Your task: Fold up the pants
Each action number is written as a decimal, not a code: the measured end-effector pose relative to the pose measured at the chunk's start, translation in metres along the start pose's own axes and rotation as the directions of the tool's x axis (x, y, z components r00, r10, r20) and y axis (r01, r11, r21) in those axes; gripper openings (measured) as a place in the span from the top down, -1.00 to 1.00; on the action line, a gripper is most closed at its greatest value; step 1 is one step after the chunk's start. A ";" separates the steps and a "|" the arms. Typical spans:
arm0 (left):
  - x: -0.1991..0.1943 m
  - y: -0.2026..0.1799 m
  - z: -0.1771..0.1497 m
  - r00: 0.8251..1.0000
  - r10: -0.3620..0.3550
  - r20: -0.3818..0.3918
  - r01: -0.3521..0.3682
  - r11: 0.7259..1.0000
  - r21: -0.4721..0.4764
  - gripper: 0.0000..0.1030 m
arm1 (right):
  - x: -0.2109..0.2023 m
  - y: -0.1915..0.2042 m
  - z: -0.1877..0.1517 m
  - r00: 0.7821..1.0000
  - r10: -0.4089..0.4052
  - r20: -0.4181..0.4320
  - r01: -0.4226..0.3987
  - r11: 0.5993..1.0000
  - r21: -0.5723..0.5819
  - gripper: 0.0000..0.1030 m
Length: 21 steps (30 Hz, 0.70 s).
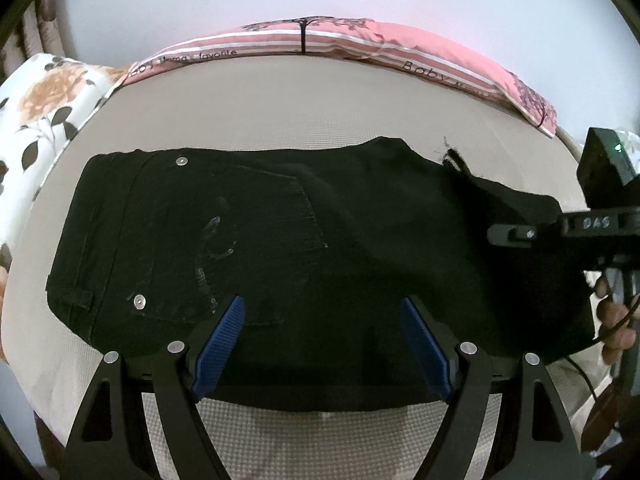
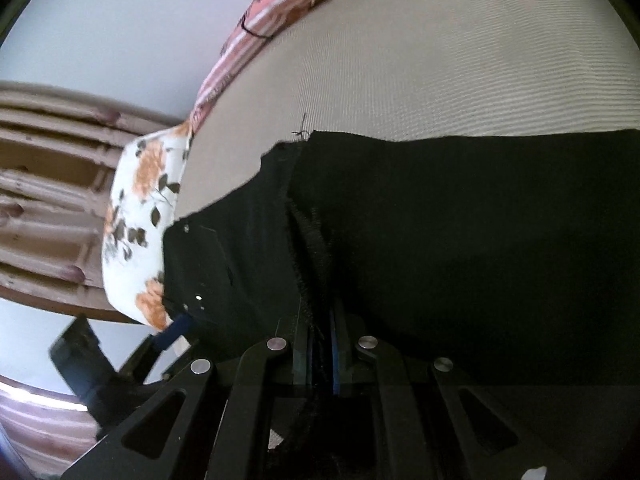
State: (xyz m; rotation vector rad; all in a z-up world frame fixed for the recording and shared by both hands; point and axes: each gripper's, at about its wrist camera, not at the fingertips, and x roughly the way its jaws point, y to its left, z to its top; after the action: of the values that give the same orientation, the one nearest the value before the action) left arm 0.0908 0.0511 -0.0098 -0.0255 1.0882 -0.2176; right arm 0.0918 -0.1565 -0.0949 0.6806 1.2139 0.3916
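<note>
Black pants (image 1: 280, 220) lie across a beige mattress (image 1: 280, 96), with the riveted waistband at the left. In the left wrist view my left gripper (image 1: 324, 340) hovers open over the pants' near edge, and its blue pads touch nothing. My right gripper (image 1: 516, 235) comes in from the right with a folded-over leg end. In the right wrist view the right gripper (image 2: 320, 348) is shut on the frayed black hem, and the pants (image 2: 460, 240) drape from it over the lower layer. A blue pad of the left gripper (image 2: 178, 328) shows at the lower left.
A pink striped pillow (image 1: 360, 40) lies along the far side of the mattress. A floral pillow (image 1: 44, 100) sits at the left end. Behind it stands a wooden headboard (image 2: 40, 200). A person's hand (image 1: 616, 320) holds the right gripper at the right edge.
</note>
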 end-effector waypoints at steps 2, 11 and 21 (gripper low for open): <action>-0.001 0.002 0.000 1.000 -0.012 0.000 0.012 1.000 -0.006 -0.56 | 0.008 0.005 -0.001 1.000 -0.026 -0.011 0.026 0.999 -0.024 0.76; -0.005 0.005 0.007 0.996 -0.095 0.000 0.095 0.994 -0.050 -0.56 | 0.011 0.022 -0.008 0.999 0.003 -0.050 -0.006 0.998 -0.061 0.06; 0.019 -0.015 0.016 0.923 -0.353 -0.151 0.331 0.932 -0.151 -0.55 | -0.066 -0.014 -0.028 0.997 -0.032 0.071 0.031 0.999 0.009 -0.03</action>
State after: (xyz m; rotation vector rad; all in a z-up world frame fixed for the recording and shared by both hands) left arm 0.1111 0.0313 -0.0171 -0.3147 1.2697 -0.4755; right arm 0.0436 -0.1999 -0.0622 0.6760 1.1582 0.3342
